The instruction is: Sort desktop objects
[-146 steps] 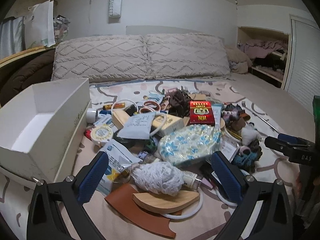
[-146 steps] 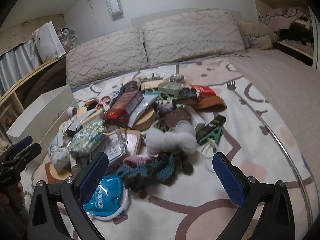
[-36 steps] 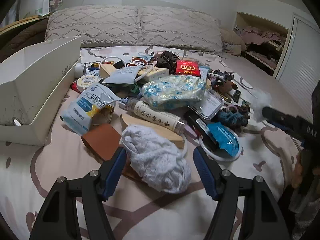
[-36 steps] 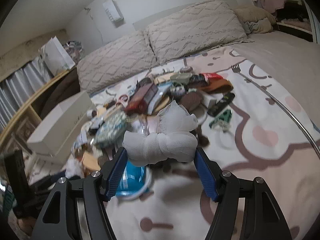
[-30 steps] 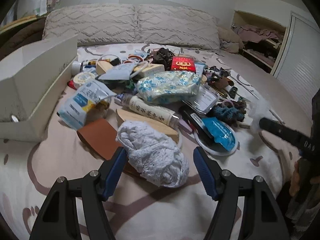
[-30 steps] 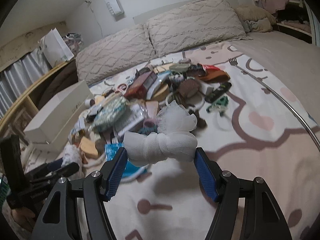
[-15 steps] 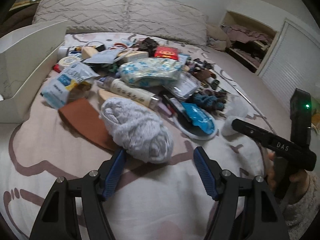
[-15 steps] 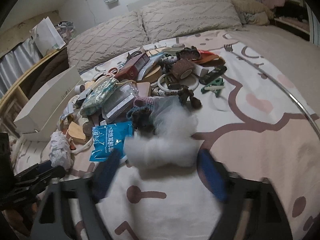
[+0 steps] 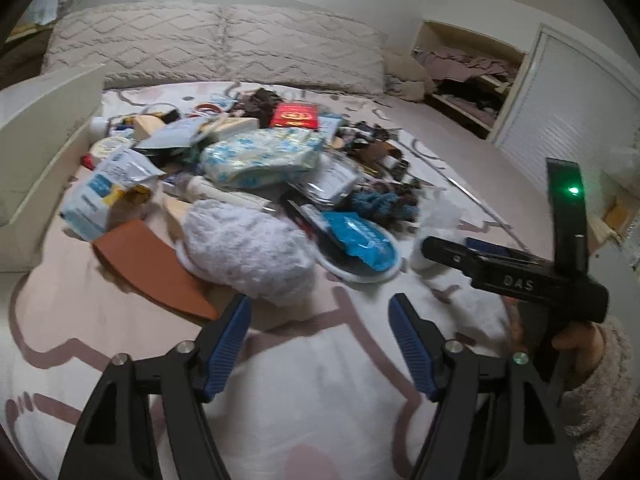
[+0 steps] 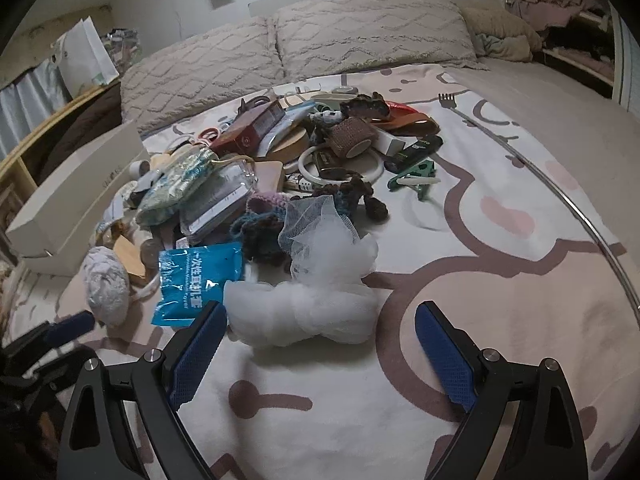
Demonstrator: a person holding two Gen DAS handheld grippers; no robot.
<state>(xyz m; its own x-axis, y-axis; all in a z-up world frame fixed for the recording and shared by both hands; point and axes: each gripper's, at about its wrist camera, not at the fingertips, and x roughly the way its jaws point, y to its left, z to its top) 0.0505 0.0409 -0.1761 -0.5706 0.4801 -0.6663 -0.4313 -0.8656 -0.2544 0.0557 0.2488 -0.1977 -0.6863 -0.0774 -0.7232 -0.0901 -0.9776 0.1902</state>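
Lying on the patterned bed sheet [image 10: 500,280] at the near edge of the clutter, the white mesh bath puff [image 10: 316,280] sits just beyond the right gripper [image 10: 320,356], slightly left of centre between its widely spread jaws, which have just been opening and no longer touch it. The fluffy grey-white yarn ball [image 9: 248,252] likewise rests on the sheet just past the left gripper [image 9: 320,344], whose jaws have also just been opening and stand clear of it. Both look light, soft and squashy, so a pinch across the bulky middle should hold best, while loose netting or strands may snag.
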